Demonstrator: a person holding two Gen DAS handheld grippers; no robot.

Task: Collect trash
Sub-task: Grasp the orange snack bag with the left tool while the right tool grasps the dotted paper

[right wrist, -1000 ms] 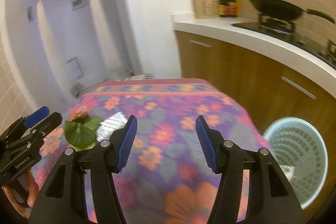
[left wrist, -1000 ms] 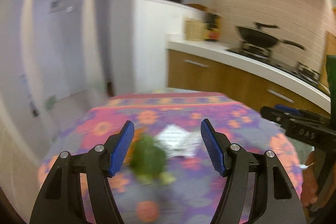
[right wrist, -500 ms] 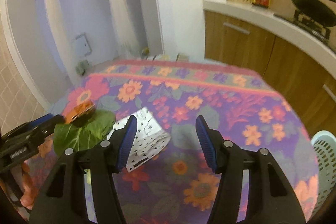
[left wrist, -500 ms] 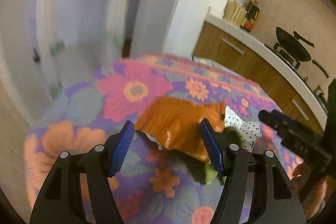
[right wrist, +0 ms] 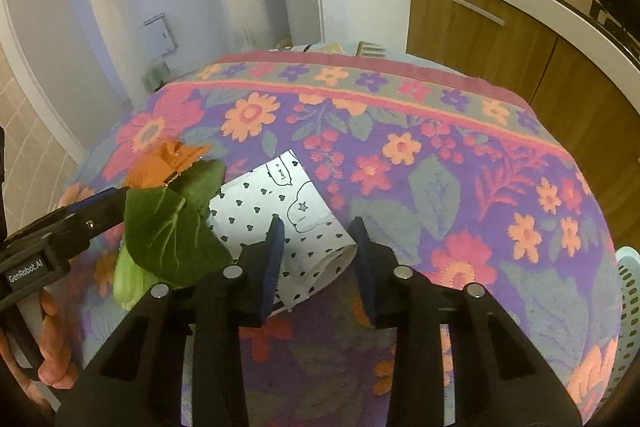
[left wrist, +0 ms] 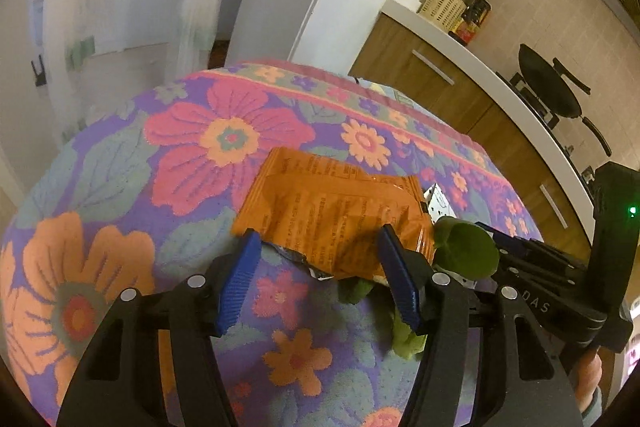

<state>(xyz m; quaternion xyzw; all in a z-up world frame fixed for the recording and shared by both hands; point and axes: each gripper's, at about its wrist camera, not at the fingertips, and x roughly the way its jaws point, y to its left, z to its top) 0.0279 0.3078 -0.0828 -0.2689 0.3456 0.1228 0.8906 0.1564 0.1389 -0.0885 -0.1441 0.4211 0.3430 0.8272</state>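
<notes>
Both wrist views look down close at floral tablecloth (left wrist: 120, 187) – left faces right, right faces left – sharing orange wrapper (left wrist: 332, 215), leaf (right wrist: 172, 227).

A round table (right wrist: 460, 131) under a purple floral cloth carries three bits of rubbish bunched toward its nine o'clock side: an orange snack wrapper (left wrist: 332, 211), a green vegetable leaf (right wrist: 172, 227) at its four o'clock, overlapping it, and a white heart-printed paper (right wrist: 276, 211) at the leaf's three o'clock, touching it.

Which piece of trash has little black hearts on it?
The white paper, between the right hand-held gripper's fingers. The wrapper is plain orange; the leaf is green.
</notes>
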